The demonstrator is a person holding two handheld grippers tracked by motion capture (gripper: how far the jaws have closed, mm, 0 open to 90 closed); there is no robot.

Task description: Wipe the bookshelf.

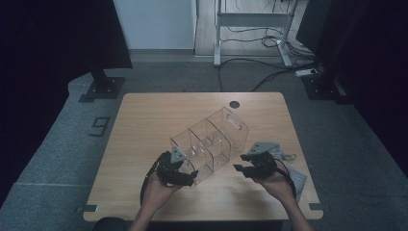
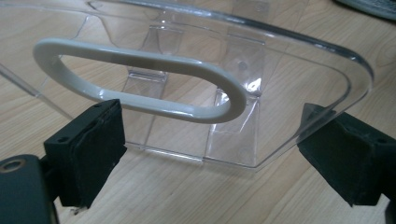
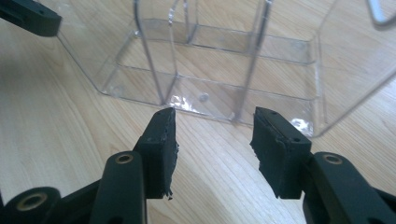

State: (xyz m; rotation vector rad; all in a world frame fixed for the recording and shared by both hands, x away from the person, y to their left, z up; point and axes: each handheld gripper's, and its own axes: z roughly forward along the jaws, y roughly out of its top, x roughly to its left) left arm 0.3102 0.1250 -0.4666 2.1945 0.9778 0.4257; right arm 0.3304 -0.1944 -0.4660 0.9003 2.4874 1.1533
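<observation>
Lying on its side across the table [image 1: 144, 115], the clear organizer [image 1: 211, 142] runs its long axis diagonally, from the near-left end by the left gripper [image 1: 185, 177] to the far-right end with the slot handle. The left gripper sits at the organizer's near end, nearer than the other; in the left gripper view its jaws stand wide apart on either flank of the end wall with the white-rimmed handle [image 2: 140, 79], pads not seen pressing, nothing held. The right gripper [image 1: 242, 169] hovers just off the organizer's near long side, jaws about half open and empty; in the right gripper view the 3 open compartments [image 3: 210, 60] lie straight ahead, apart from the pads [image 3: 161, 140]. Judging by this, the left gripper need only close to take the end wall.
</observation>
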